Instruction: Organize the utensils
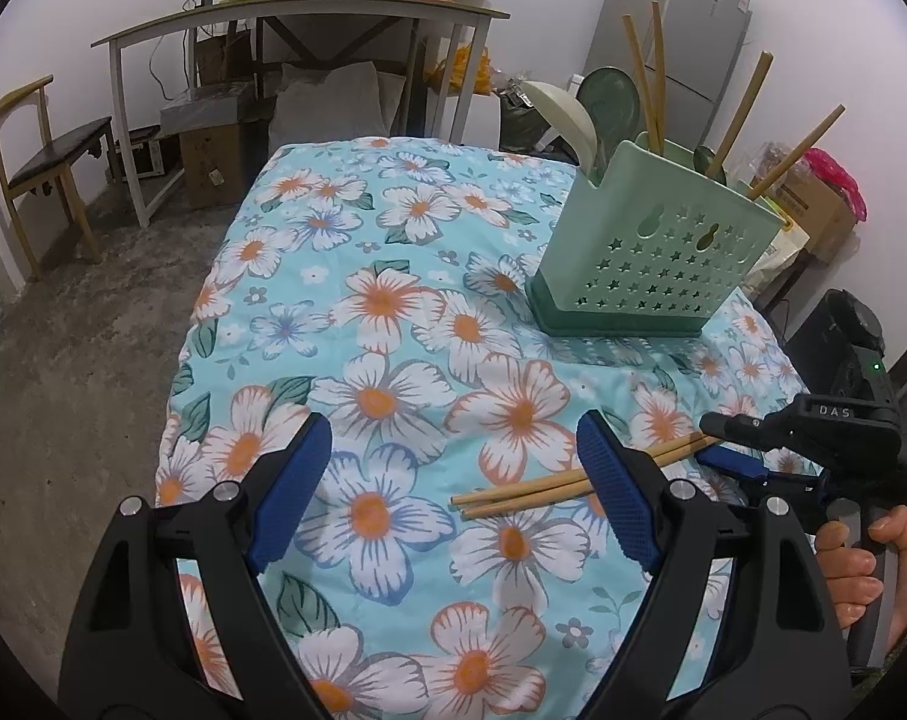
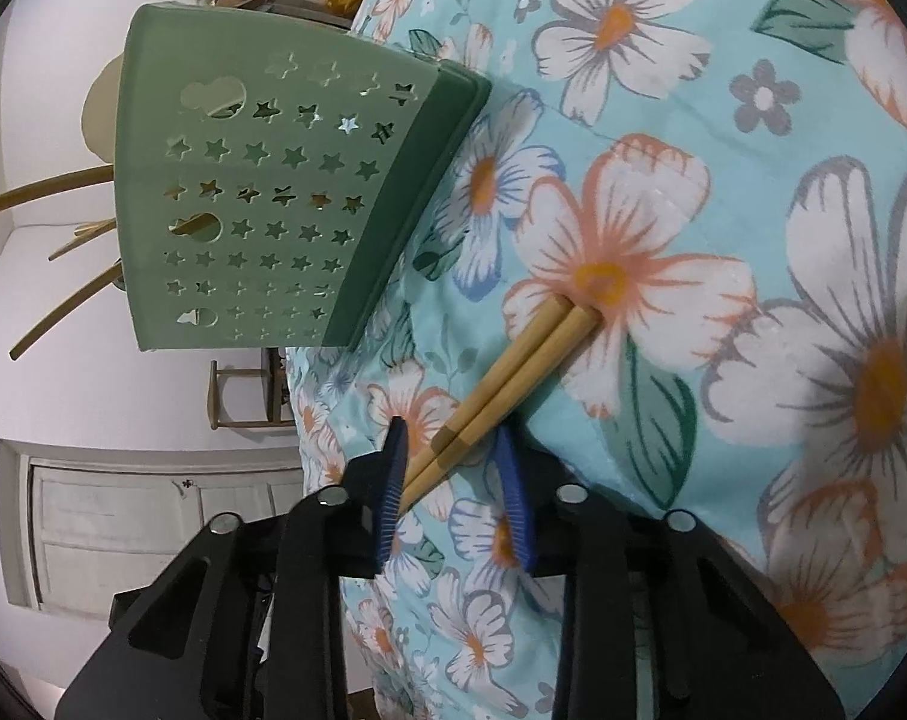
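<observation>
A pair of wooden chopsticks (image 1: 543,489) (image 2: 513,372) lies side by side on the floral tablecloth (image 1: 393,300). My right gripper (image 2: 449,432) (image 1: 729,462), held by a hand (image 1: 855,564), is down at the cloth with its blue pads on either side of the thin ends. The left pad touches them, while a small gap shows at the right pad. My left gripper (image 1: 453,429) hovers wide open above the cloth, just left of the chopsticks, with nothing between its fingers. A green perforated utensil holder (image 1: 651,252) (image 2: 261,198) stands at the far right, holding several chopsticks and spoons.
The table's left edge (image 1: 177,372) drops to a concrete floor. Beyond it stand a wooden chair (image 1: 39,162), a cluttered side table (image 1: 297,18), boxes and a fridge (image 1: 687,30). A black device (image 1: 849,336) sits beside the table's right edge.
</observation>
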The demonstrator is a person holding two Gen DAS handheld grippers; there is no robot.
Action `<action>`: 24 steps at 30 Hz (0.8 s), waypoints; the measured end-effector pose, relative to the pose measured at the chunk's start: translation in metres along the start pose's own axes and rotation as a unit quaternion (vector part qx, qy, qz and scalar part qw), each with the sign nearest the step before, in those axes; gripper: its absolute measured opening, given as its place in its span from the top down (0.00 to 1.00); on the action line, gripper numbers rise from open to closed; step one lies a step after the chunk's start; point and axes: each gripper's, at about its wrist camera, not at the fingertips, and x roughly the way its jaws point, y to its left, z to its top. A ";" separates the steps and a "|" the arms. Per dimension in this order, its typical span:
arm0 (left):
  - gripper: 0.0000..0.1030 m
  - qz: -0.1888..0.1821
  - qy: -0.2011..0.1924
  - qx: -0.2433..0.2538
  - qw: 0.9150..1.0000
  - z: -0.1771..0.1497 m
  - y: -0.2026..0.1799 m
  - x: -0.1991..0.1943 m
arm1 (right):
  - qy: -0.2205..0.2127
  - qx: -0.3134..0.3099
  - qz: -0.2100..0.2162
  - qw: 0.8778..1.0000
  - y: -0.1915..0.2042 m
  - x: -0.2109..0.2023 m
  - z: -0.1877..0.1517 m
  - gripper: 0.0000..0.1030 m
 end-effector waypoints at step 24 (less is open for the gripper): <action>0.38 -0.183 0.065 0.144 0.970 0.025 -0.081 0.039 | 0.063 -0.040 0.037 0.997 -0.073 -0.094 -0.001 0.88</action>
